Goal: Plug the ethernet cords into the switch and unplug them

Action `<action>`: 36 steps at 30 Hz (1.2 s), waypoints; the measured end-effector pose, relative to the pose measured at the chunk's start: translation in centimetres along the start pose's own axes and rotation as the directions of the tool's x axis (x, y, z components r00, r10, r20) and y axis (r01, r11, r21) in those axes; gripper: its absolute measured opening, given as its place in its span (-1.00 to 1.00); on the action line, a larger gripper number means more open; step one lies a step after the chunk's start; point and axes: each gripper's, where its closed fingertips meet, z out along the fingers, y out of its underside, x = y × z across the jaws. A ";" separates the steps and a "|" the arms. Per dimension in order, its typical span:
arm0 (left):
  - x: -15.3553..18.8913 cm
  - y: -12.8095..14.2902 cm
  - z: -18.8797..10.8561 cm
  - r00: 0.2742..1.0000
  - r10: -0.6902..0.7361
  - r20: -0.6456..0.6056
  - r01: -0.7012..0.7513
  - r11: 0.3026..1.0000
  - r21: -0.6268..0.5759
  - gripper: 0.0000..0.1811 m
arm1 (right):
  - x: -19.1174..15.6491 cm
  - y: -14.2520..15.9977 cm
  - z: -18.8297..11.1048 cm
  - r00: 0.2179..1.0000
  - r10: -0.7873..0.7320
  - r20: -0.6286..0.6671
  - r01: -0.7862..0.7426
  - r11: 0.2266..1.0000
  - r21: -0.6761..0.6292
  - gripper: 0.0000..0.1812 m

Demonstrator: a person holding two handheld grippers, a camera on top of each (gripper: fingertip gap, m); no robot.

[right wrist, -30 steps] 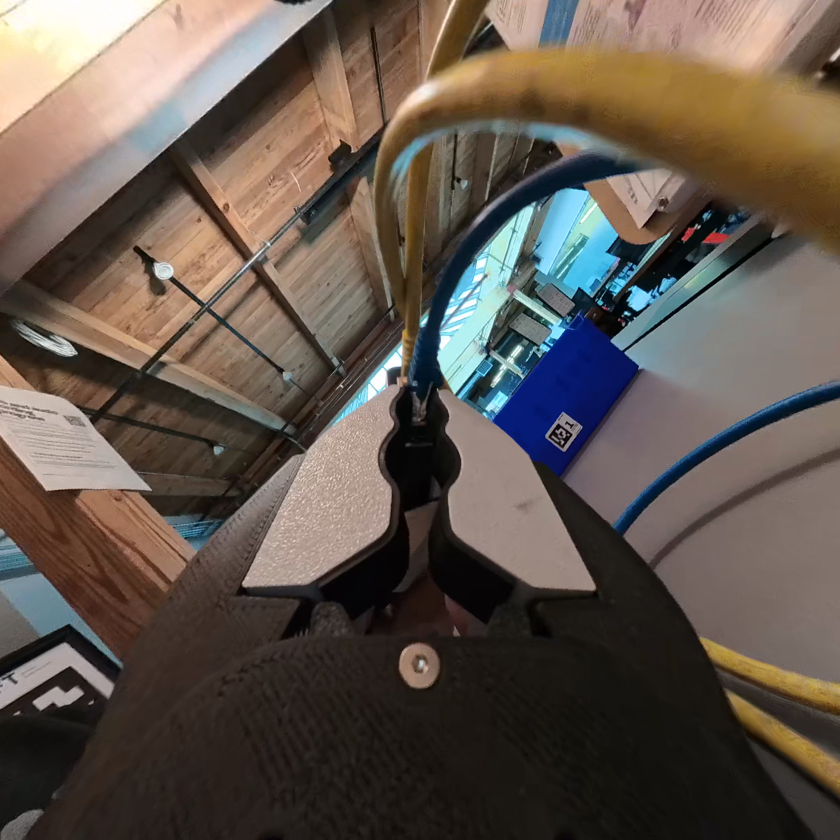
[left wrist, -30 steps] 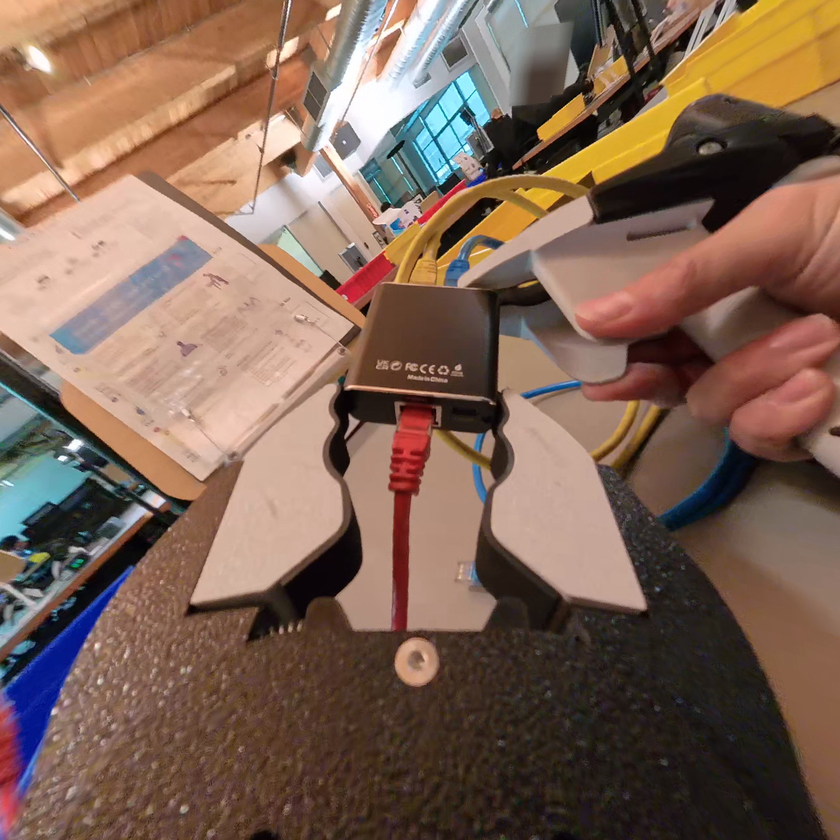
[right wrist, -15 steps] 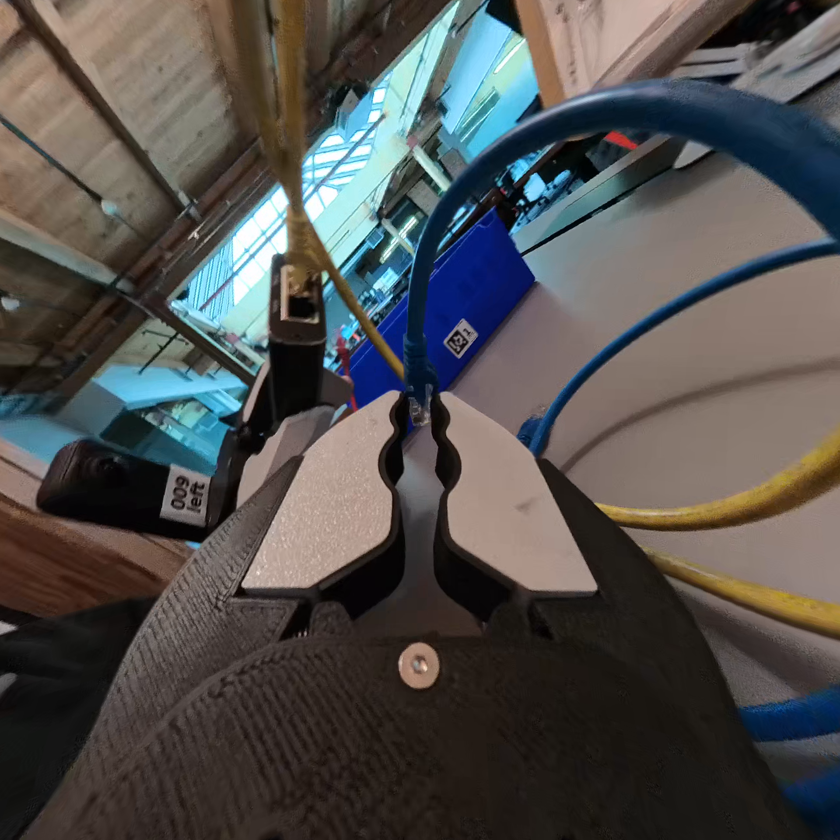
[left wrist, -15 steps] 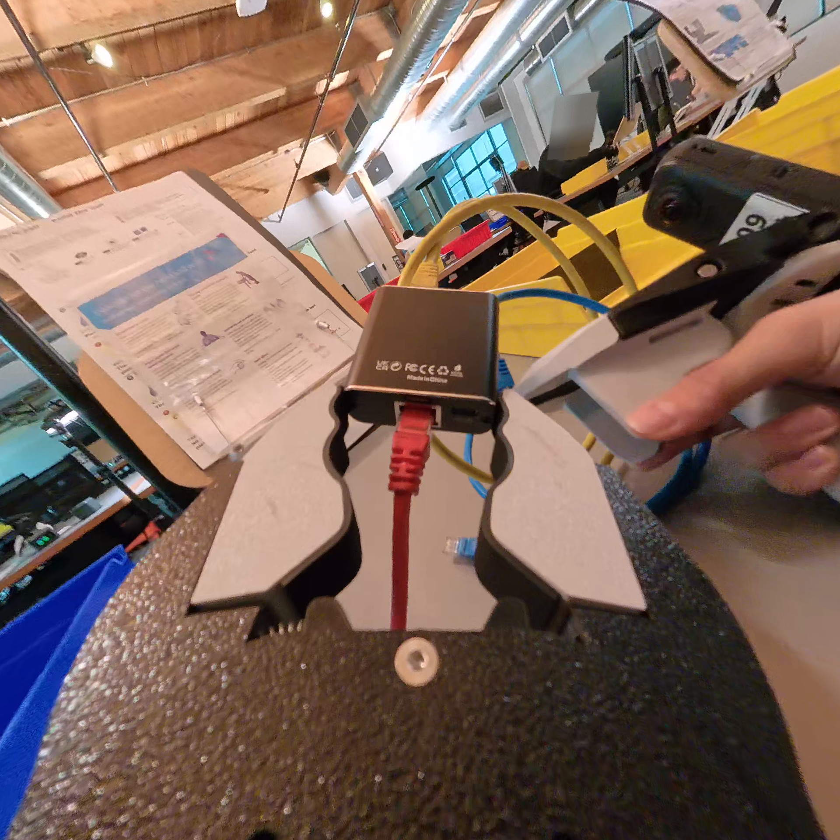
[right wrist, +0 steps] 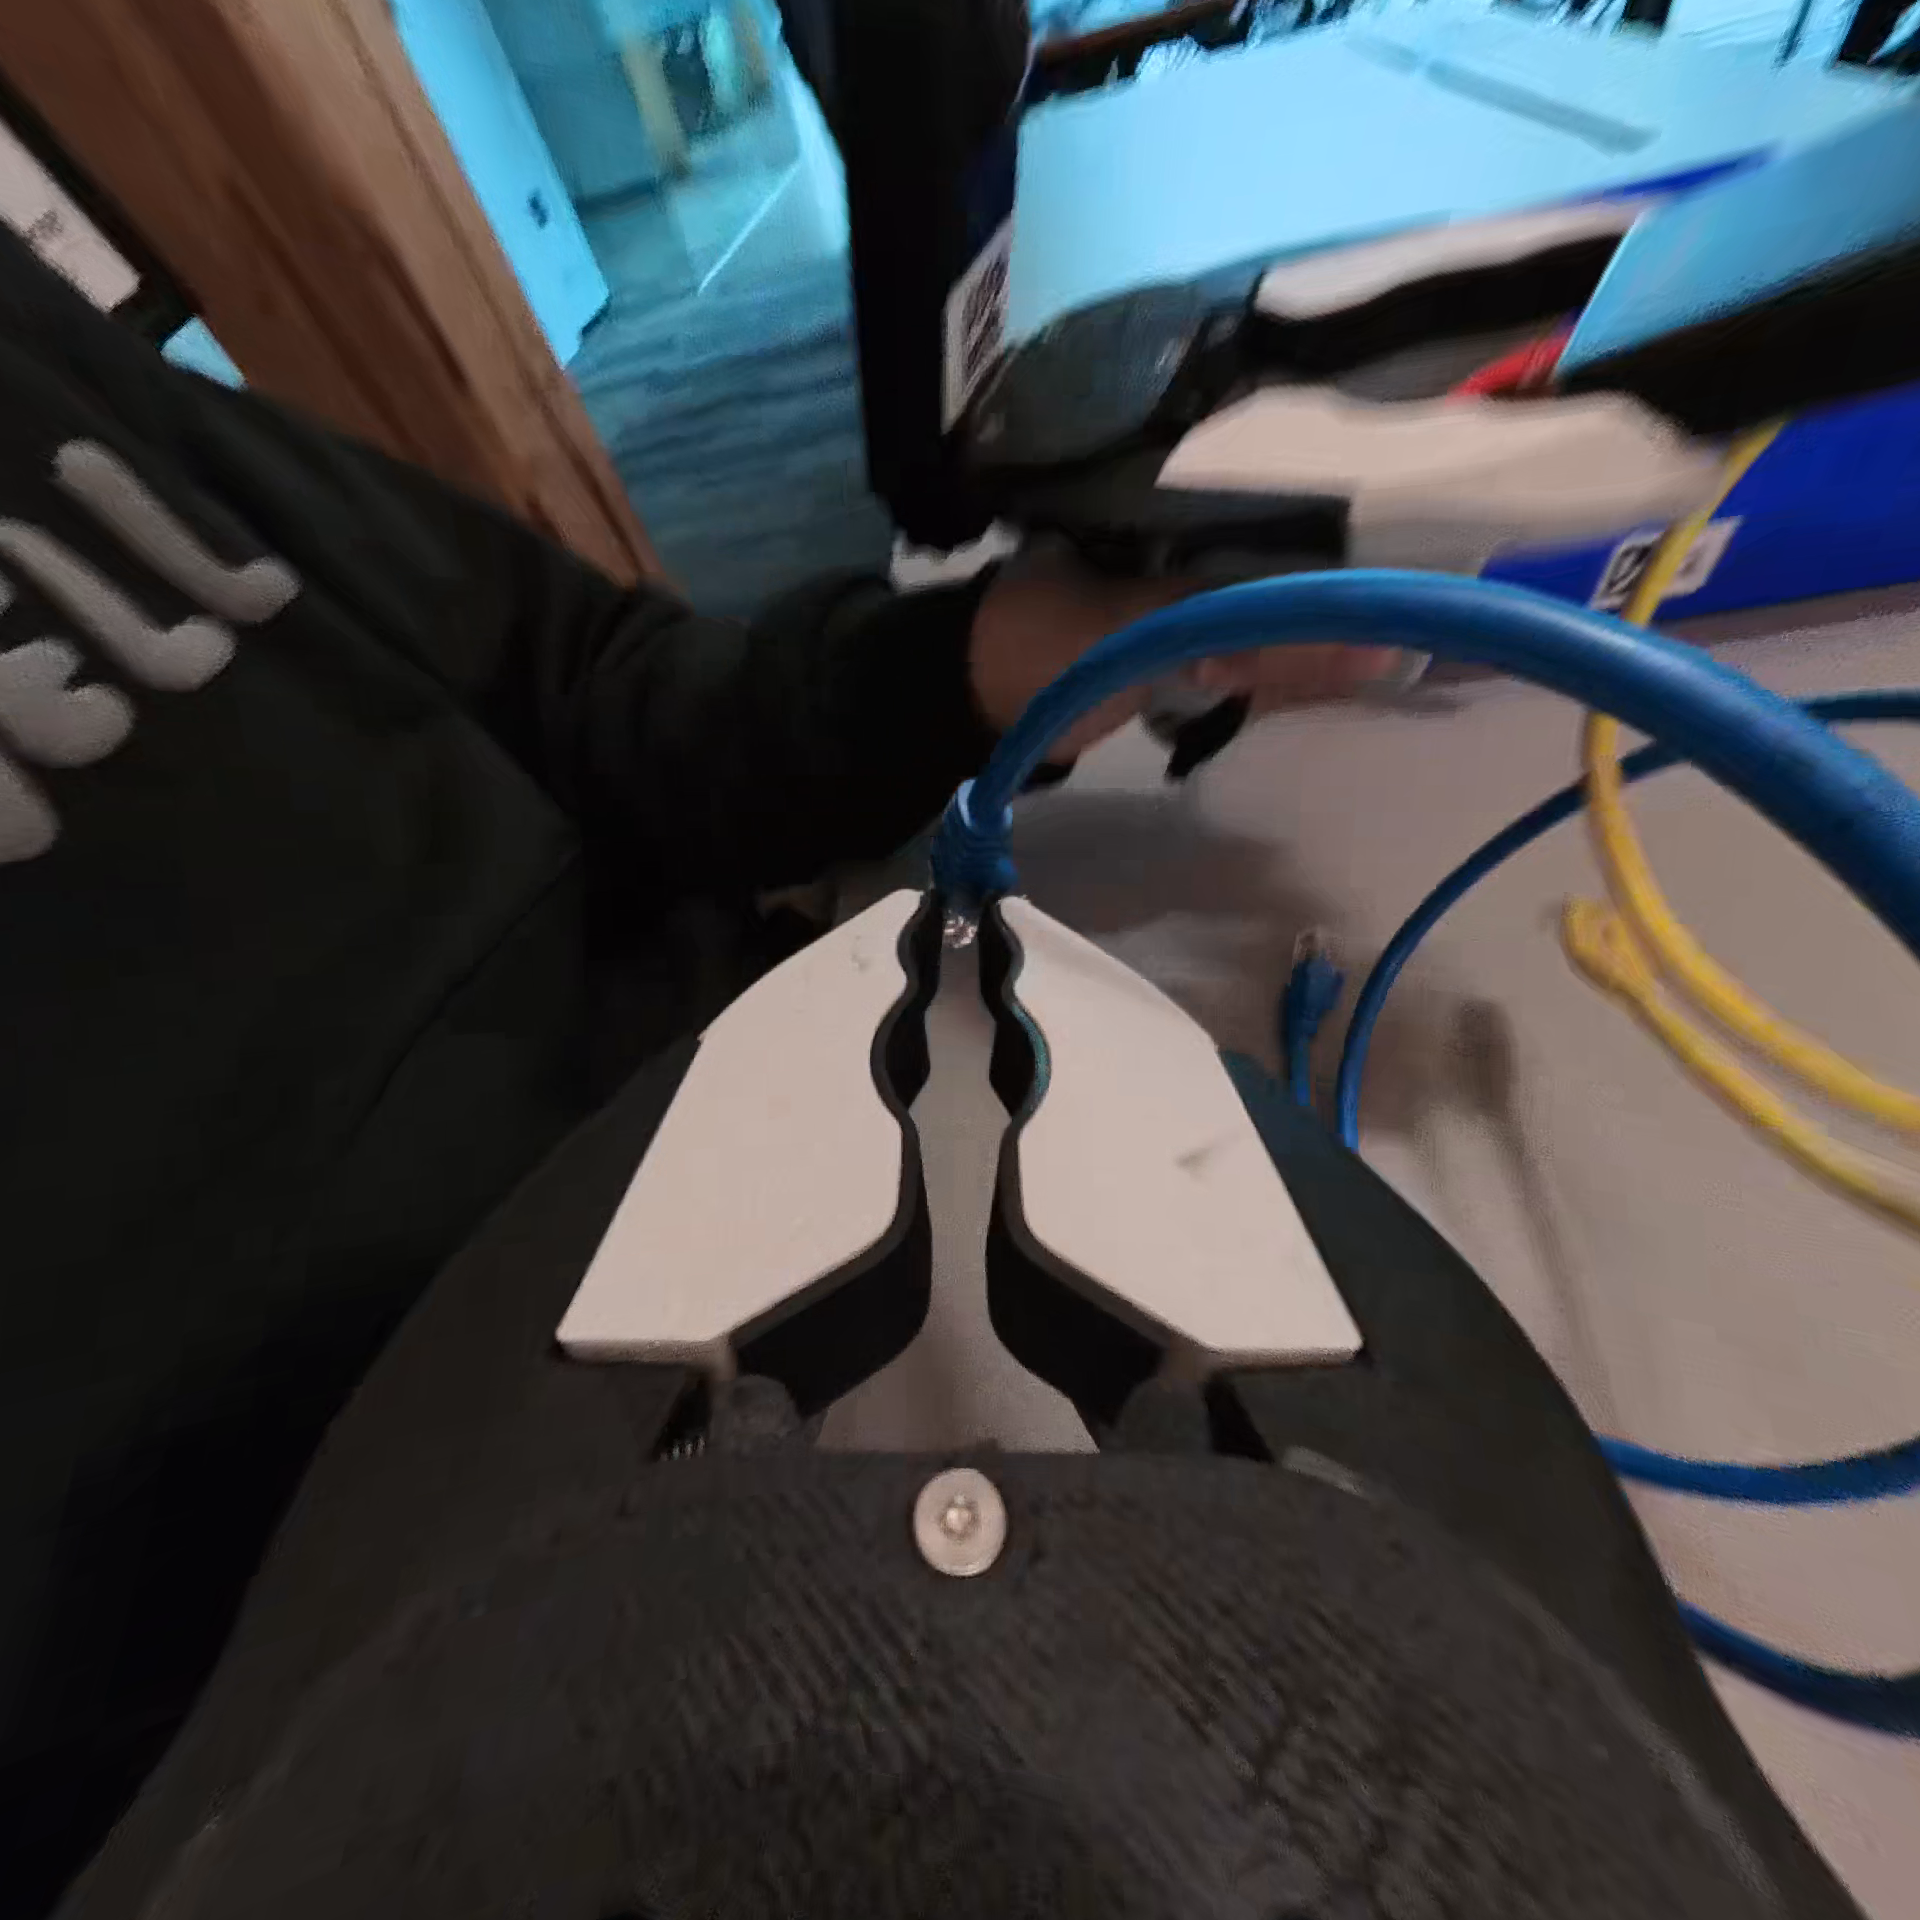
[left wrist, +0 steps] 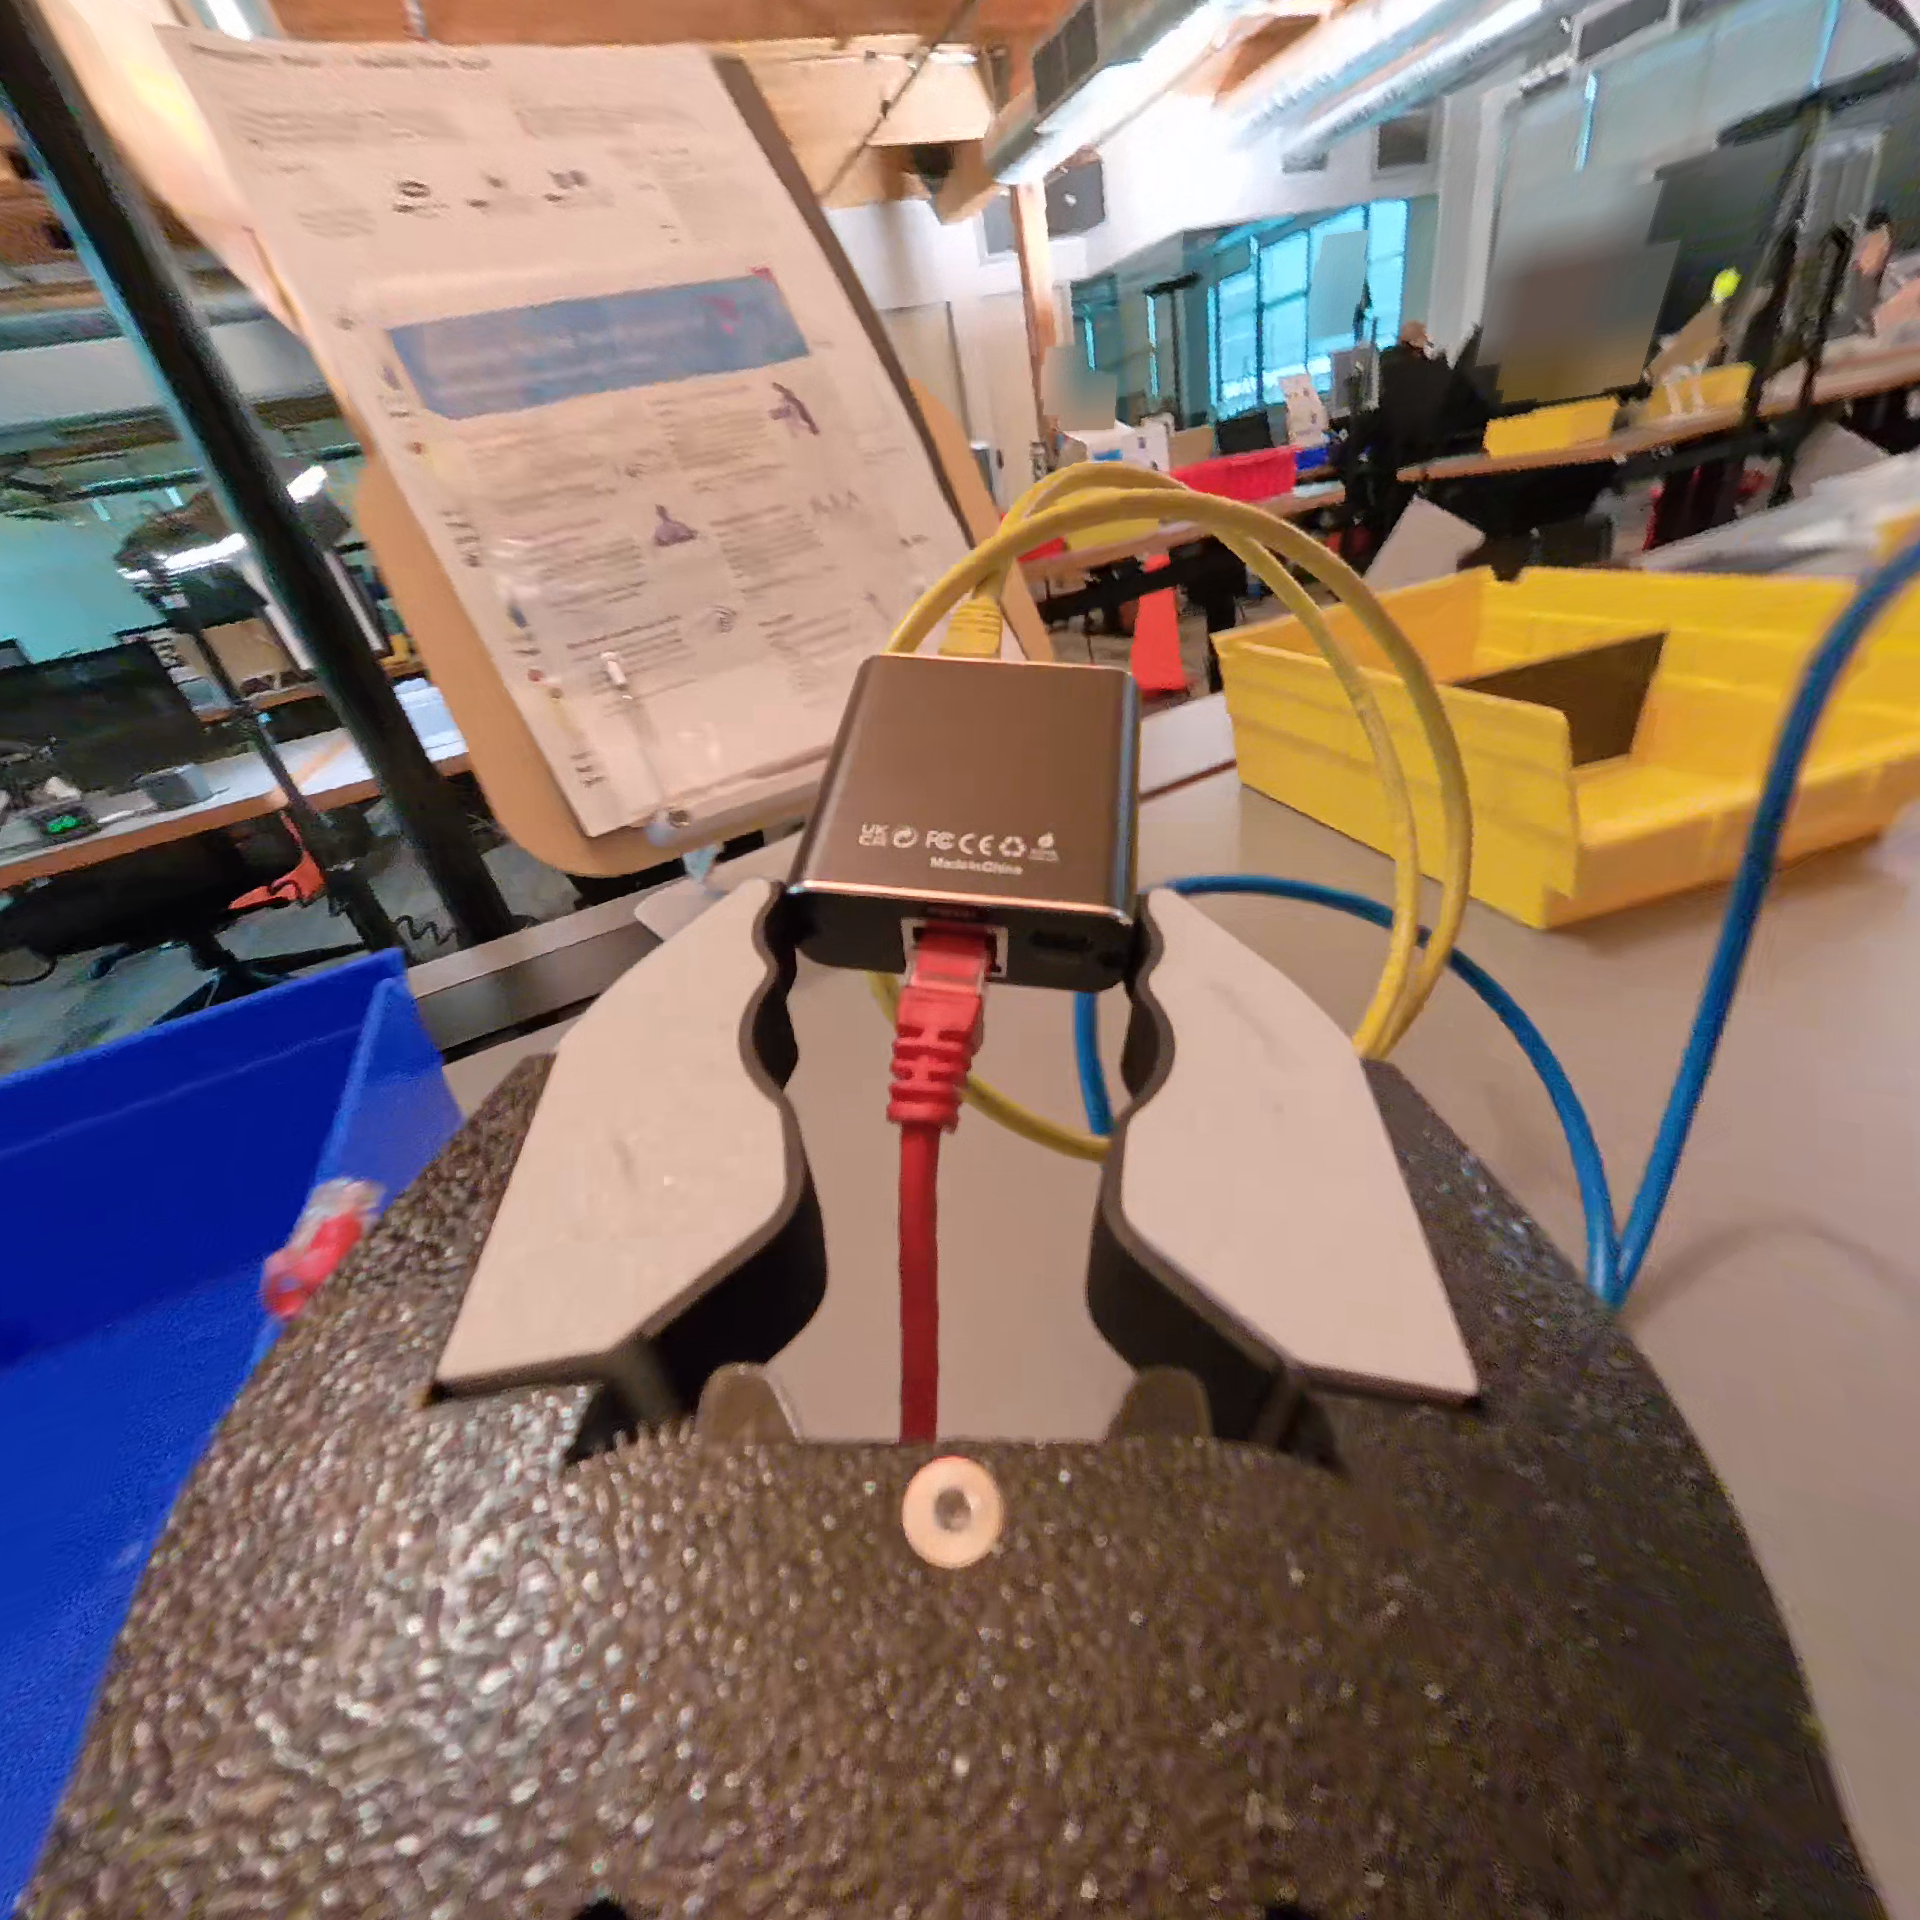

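My left gripper (left wrist: 961,935) is shut on a small black switch (left wrist: 971,800) and holds it above the table. A red cord (left wrist: 925,1143) is plugged into the switch's near port and runs back between my fingers. A yellow cord (left wrist: 1392,727) is plugged into its far side and loops to the right. My right gripper (right wrist: 961,920) is shut on the plug of a blue cord (right wrist: 1455,634), free of the switch. The blue cord arcs right over the table. The other gripper (right wrist: 1351,457) shows blurred at the upper right of the right wrist view.
A yellow bin (left wrist: 1558,727) stands at the right and a blue bin (left wrist: 156,1195) at the left. A printed sheet on a board (left wrist: 582,416) leans behind the switch. More blue and yellow cords (right wrist: 1714,1039) lie on the grey table (left wrist: 1766,1091). A person's dark sleeve (right wrist: 416,779) fills the left.
My right gripper has pulled the blue plug away from the switch and swung out of the left wrist view. My left gripper has tilted down with the switch.
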 end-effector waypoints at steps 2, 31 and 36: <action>-1.4 -1.2 -0.6 0.997 -0.079 0.011 0.078 0.996 0.041 -0.34 | -0.1 1.1 -0.3 1.000 -0.017 -0.015 0.016 0.997 -0.074 -0.92; 1.4 -5.9 -2.7 0.231 -0.838 -0.495 0.886 0.391 -0.248 -0.34 | 0.6 1.9 1.5 0.991 -0.096 0.094 0.090 0.994 0.069 -0.93; 3.0 -6.7 -3.1 0.195 -0.825 -0.531 0.873 0.393 -0.290 -0.34 | 2.5 1.5 0.4 0.992 -0.127 -0.025 0.129 0.985 0.113 -0.93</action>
